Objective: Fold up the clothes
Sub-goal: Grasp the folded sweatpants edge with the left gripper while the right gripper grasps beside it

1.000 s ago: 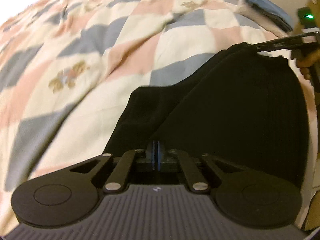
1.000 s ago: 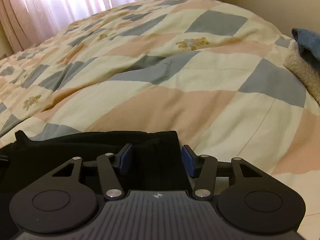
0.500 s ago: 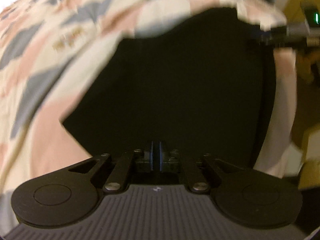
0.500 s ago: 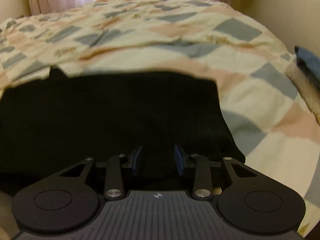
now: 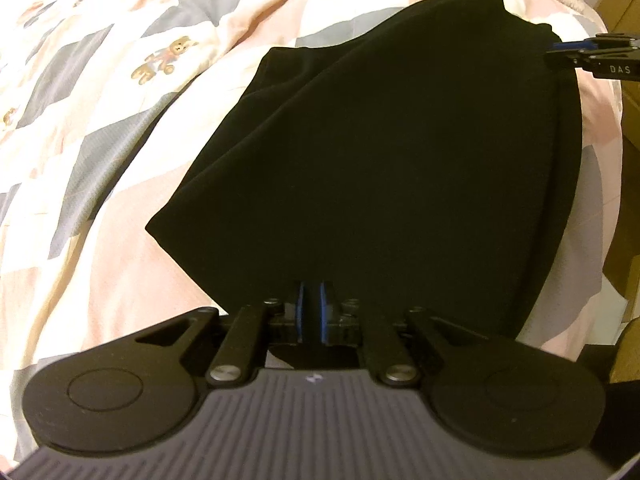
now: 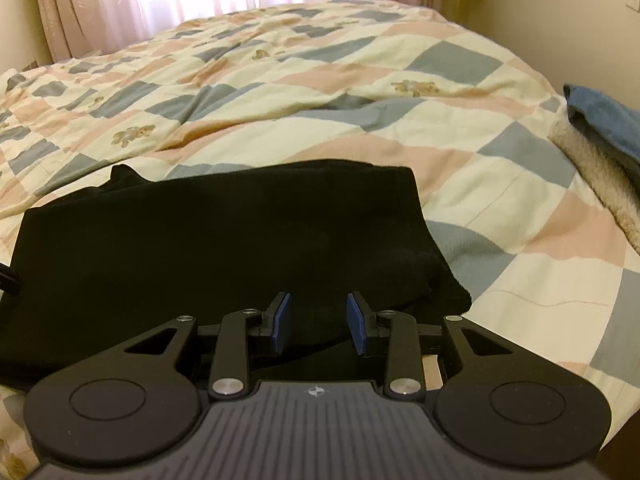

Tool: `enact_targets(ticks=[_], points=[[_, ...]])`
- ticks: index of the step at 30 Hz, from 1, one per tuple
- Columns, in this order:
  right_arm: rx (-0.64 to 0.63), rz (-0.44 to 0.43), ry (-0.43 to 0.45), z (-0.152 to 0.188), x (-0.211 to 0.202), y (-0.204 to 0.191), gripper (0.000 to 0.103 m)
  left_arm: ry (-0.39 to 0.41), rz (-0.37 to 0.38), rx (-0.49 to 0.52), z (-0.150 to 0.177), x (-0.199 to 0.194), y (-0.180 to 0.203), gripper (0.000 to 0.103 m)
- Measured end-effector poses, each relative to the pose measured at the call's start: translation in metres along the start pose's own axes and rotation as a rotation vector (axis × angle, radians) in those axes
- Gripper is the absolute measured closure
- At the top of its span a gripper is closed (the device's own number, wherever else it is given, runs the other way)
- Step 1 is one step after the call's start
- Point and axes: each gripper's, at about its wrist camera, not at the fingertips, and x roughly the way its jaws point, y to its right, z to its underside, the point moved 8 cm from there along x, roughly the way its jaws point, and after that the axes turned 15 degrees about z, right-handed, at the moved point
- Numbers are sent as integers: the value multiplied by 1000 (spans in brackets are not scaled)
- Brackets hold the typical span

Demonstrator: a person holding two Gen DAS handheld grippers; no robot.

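Left wrist view is showing the black garment [image 5: 384, 168] lying doubled over on the patchwork quilt [image 5: 100, 128] of the bed, and the left claw [image 5: 311, 312] is sitting at the garment's near edge with its blue pads pressed together. Dark cloth is running right up to the pads, so it looks to be pinching that edge, though I cannot see the fabric between them for certain. Over at the garment's far right corner, the right claw [image 5: 560, 50] is poking in from the side.

From the right wrist view, that right claw [image 6: 318, 322] is standing with its pads apart, straddling the garment [image 6: 224, 240] without clamping it; the cloth is lying slack between and beneath them.

As for progress, I would judge one fold is already made: the garment is lying as a compact, roughly rectangular bundle with a second layer showing along its upper left edge, rather than spread out. It is not tidy yet, though. The top layer is sloping diagonally across the lower one, and a small flap is sticking up at the garment's far left corner. Probably at least one more fold and some squaring of the edges is left.

Beyond the garment, to its right, a blue towel [image 6: 604, 120] is resting on a fleecy cream blanket [image 6: 592, 168], apparently already folded.
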Motion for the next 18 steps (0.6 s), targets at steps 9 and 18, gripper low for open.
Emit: enact_targets(ticks=[9, 18], points=[[0, 25, 16, -3, 2, 12, 68, 4, 4, 30, -9, 0, 1, 96], [-13, -2, 112, -47, 27, -6, 72, 245, 87, 147, -102, -14, 3, 100]])
